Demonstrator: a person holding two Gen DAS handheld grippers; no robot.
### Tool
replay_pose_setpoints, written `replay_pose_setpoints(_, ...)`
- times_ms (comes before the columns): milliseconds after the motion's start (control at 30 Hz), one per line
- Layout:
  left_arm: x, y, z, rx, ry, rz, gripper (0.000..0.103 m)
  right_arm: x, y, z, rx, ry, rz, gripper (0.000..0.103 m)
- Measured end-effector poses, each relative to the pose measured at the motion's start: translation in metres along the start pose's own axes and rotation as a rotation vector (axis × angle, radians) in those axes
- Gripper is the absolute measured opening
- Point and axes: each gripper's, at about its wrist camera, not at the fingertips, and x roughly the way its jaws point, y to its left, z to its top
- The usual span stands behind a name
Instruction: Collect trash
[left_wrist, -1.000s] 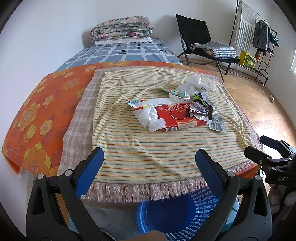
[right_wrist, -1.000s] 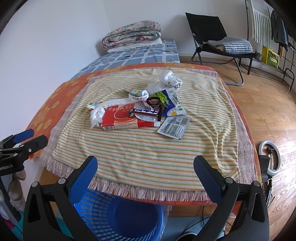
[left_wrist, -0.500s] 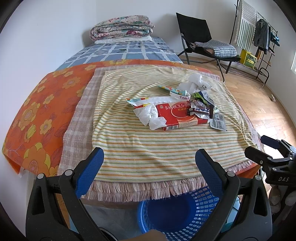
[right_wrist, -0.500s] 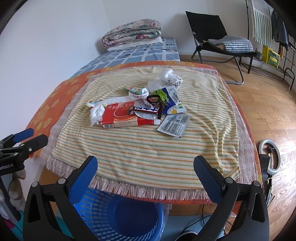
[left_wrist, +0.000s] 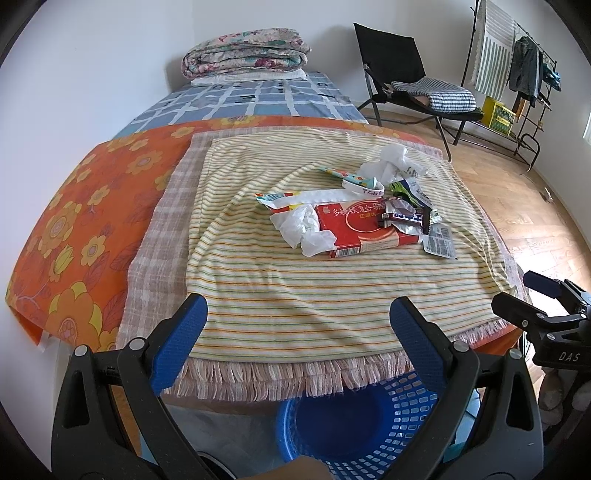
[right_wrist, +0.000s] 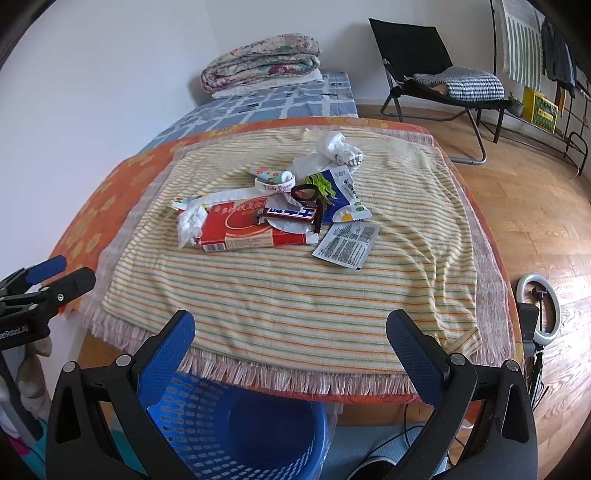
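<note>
A heap of trash lies mid-table on a striped cloth (left_wrist: 295, 295): a red carton (left_wrist: 364, 229) (right_wrist: 251, 230), crumpled white tissue (left_wrist: 304, 229), a candy bar wrapper (right_wrist: 291, 213), a blue and green snack bag (right_wrist: 338, 192), a flat grey sachet (right_wrist: 347, 243) and a white plastic bag (right_wrist: 338, 147). A blue mesh basket (left_wrist: 354, 428) (right_wrist: 236, 428) stands on the floor below the table's near edge. My left gripper (left_wrist: 299, 321) and right gripper (right_wrist: 290, 332) are both open and empty, held above the basket, short of the trash.
A bed (left_wrist: 251, 99) with folded quilts (left_wrist: 245, 55) lies behind the table. A black folding chair (left_wrist: 406, 77) and a clothes rack (left_wrist: 517, 74) stand at the back right on the wood floor. A ring light (right_wrist: 539, 310) stands right of the table.
Both grippers have shifted slightly; the trash heap sits a little differently in view. Nothing was grasped or moved.
</note>
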Motion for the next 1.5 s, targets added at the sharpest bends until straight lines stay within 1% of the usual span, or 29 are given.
replay_pose_setpoints(200,0.003,0.008,-0.009,0.0,0.002,0.001,0.101,0.001,0.001,0.001,-0.002,0.009,-0.012,0.103)
replay_pose_setpoints(500,0.003,0.034,-0.032,-0.005,0.018,0.016,0.101,0.007,0.003,0.002,-0.001,0.047,-0.021,0.103)
replay_pose_setpoints(567,0.003,0.039,-0.034,-0.009,0.028,0.012,0.101,0.006,0.003,0.003,-0.008,0.036,-0.019,0.103)
replay_pose_setpoints(700,0.003,0.04,-0.031,0.001,0.053,0.001,0.101,0.003,0.004,0.005,-0.024,-0.017,-0.035,0.103)
replay_pose_setpoints(833,0.006,0.041,-0.028,0.031,0.051,0.011,0.101,0.005,0.006,0.011,-0.069,-0.049,-0.031,0.103)
replay_pose_setpoints(967,0.018,0.036,-0.01,0.016,0.081,-0.003,0.101,0.009,0.006,0.018,-0.101,-0.048,-0.028,0.103)
replay_pose_setpoints(1100,0.034,0.037,0.006,-0.04,0.121,-0.037,0.101,0.02,0.0,0.031,-0.097,-0.001,0.025,0.103)
replay_pose_setpoints(1200,0.045,0.033,0.015,-0.039,0.125,-0.044,0.101,0.033,-0.006,0.046,-0.081,0.019,0.055,0.103)
replay_pose_setpoints(1300,0.056,0.031,0.024,-0.035,0.125,-0.039,0.096,0.048,-0.014,0.058,-0.063,0.04,0.081,0.103)
replay_pose_setpoints(1433,0.072,0.033,0.033,-0.066,0.153,-0.067,0.09,0.067,-0.026,0.07,-0.002,0.07,0.11,0.103)
replay_pose_setpoints(1467,0.076,0.033,0.035,-0.075,0.161,-0.074,0.09,0.071,-0.027,0.071,0.006,0.075,0.115,0.102)
replay_pose_setpoints(1500,0.079,0.033,0.036,-0.08,0.166,-0.079,0.088,0.076,-0.029,0.074,0.018,0.081,0.126,0.099)
